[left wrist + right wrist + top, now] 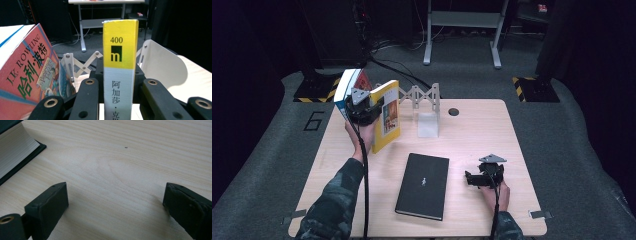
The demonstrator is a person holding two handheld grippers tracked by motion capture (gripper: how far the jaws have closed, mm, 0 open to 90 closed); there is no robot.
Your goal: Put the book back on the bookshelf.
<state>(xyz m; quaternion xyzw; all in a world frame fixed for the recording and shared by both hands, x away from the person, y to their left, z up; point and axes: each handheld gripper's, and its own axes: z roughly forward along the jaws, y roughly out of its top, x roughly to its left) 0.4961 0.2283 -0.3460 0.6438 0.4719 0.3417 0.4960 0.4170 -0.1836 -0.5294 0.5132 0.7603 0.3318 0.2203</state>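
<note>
A yellow book [388, 120] with a yellow and white spine [120, 62] stands upright off the table at the back left. My left gripper [374, 107] is shut on it, its jaws [120, 90] clamping both sides of the spine. To its left a red and blue paperback [349, 87] leans upright, its red cover [27, 75] close beside my jaws. A black hardcover book [423, 186] lies flat in the middle of the table. My right gripper [469, 179] rests low on the table to the right of it, open, with bare wood between its jaws [115, 205].
A white folding book rack [421, 96] with an upright end plate [162, 65] stands at the back of the wooden table [492, 140]. The black book's page edge [12, 150] sits left of my right jaws. Grey floor and a desk frame [462, 30] lie beyond.
</note>
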